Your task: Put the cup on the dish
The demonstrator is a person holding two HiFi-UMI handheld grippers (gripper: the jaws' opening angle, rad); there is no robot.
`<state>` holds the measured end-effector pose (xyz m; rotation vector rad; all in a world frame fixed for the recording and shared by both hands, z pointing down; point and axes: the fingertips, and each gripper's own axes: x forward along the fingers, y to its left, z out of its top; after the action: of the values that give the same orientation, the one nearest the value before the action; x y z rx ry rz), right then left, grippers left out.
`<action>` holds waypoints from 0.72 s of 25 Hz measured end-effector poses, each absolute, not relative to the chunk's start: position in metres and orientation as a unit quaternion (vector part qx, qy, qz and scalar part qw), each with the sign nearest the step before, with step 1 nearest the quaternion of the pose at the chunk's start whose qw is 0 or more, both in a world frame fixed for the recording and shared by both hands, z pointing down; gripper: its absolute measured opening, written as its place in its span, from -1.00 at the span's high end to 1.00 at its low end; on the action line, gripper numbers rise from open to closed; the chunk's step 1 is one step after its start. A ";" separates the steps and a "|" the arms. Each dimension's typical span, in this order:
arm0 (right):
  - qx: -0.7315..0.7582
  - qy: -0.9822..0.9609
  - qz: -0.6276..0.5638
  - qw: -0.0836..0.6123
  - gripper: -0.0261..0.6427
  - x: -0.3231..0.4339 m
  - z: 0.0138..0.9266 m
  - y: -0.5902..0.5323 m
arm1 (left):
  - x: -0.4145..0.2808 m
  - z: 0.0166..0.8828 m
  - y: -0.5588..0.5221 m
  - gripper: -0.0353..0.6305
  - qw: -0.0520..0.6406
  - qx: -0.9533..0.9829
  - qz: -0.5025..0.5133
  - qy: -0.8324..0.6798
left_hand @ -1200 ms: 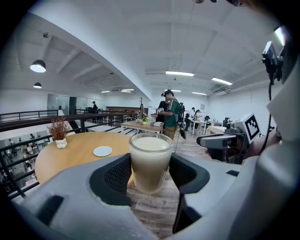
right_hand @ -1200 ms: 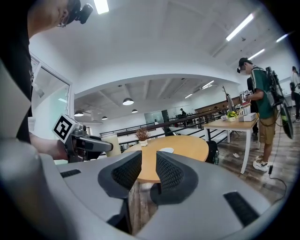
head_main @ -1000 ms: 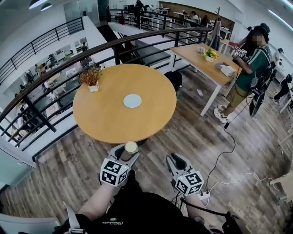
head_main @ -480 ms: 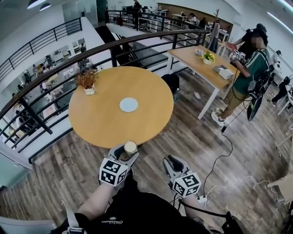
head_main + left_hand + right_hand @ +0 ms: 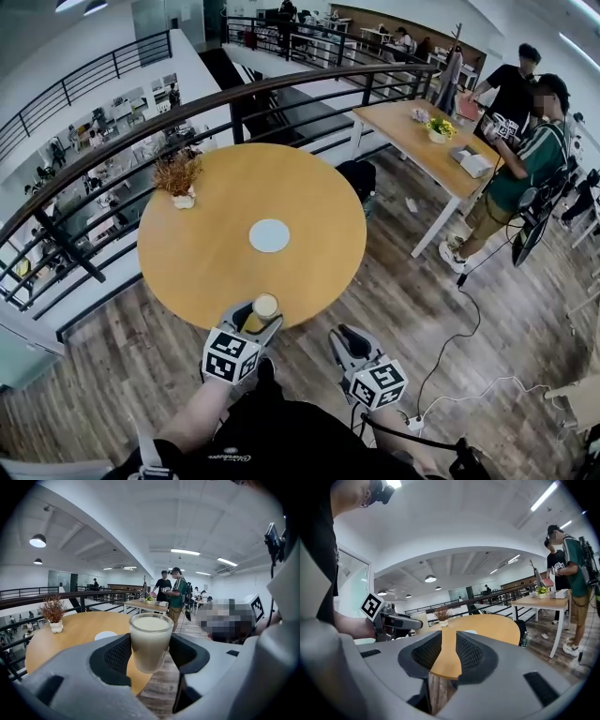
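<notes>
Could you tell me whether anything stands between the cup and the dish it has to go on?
Nothing visible does. Only bare tabletop lies between the cup, at its near edge, and the dish. The potted plant stands well off to the left.

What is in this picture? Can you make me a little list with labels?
Held: clear glass cup of creamy white drink, gripped by left gripper
Right gripper: open, nothing between jaws
Dish: small round white dish, middle of round wooden table
Also on table: dried plant in white pot, far-left edge
Cup on dish: not yet
</notes>
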<state>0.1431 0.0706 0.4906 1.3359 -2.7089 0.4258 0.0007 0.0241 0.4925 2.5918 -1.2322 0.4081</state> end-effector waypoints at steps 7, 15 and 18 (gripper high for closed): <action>0.442 -0.884 0.146 0.047 0.69 0.105 0.485 -0.007 | -0.035 0.485 -0.054 0.13 0.121 0.890 0.144 -0.415; 0.434 -0.890 0.130 0.050 0.69 0.050 0.461 -0.099 | -0.069 0.473 -0.136 0.13 0.121 0.897 0.143 -0.400; 0.438 -0.888 0.131 0.056 0.69 0.036 0.463 -0.117 | -0.079 0.478 -0.155 0.13 0.123 0.901 0.146 -0.390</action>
<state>0.0358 -0.1169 0.4633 1.3272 -2.6933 0.3973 -0.0790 -0.1551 0.4782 2.6294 -1.1366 0.4250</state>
